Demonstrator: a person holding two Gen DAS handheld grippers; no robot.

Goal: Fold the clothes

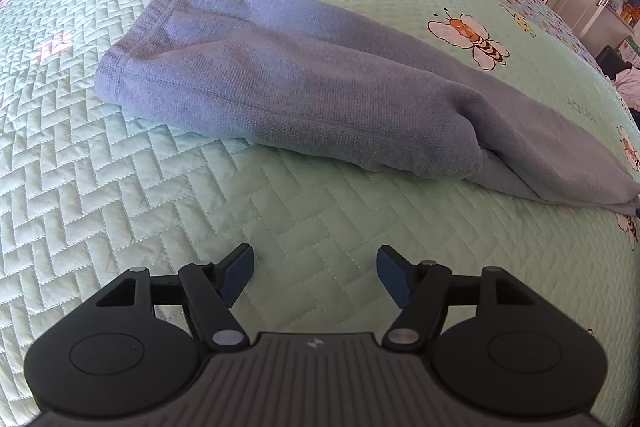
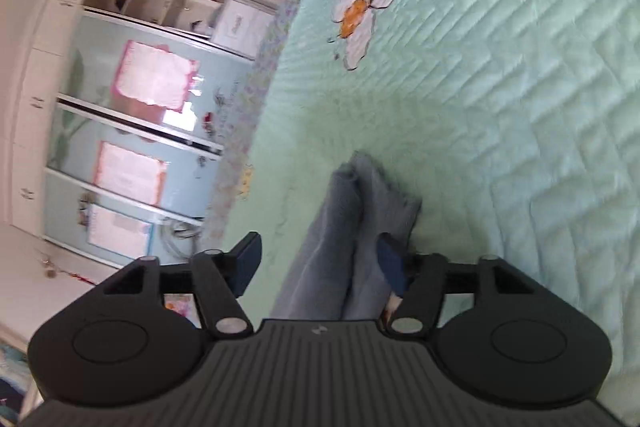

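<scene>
Blue garment (image 1: 288,87): tapered end cut off at the right frame edge in the left wrist view; near part hidden under the right tool (image 2: 318,261) body. Wardrobe (image 2: 132,131) blurred. Lettering on the bedspread (image 1: 100,163) too faint to be read.

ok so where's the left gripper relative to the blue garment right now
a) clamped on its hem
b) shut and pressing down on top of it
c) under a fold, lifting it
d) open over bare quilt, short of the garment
d, the left gripper has its jaws spread with only green quilt between them, and the blue garment lies further ahead, untouched.
</scene>
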